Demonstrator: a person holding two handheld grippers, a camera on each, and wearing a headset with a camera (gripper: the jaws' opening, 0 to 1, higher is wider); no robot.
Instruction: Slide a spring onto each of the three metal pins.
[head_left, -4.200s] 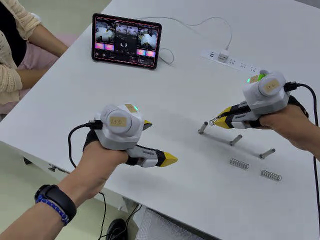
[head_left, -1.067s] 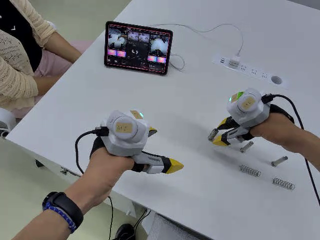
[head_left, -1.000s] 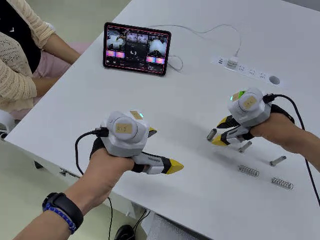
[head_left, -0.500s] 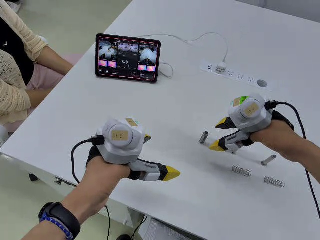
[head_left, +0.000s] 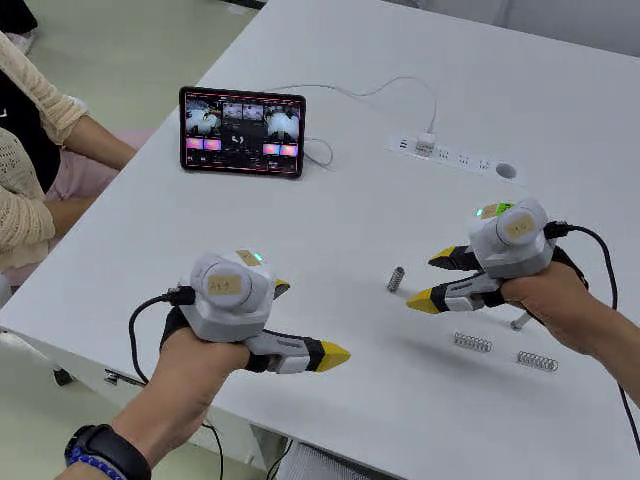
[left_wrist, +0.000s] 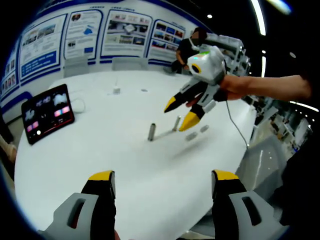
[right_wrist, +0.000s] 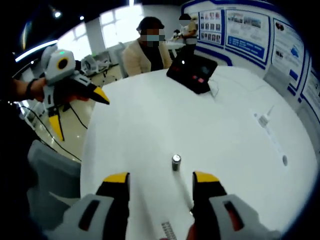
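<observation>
The right gripper (head_left: 425, 281) is held open and empty just beside the spring-fitted pin (head_left: 396, 279), which is stood back from the near edge of the tabletop (head_left: 340, 205). A loose spring (head_left: 473, 342) and a second loose spring (head_left: 537, 361) are laid nearer that edge. The left gripper (left_wrist: 162, 177) is likewise held open.

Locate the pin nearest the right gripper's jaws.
In the head view the pin stands on the white table just left of the right gripper's open jaws, with a loose spring lying to its lower right.
</observation>
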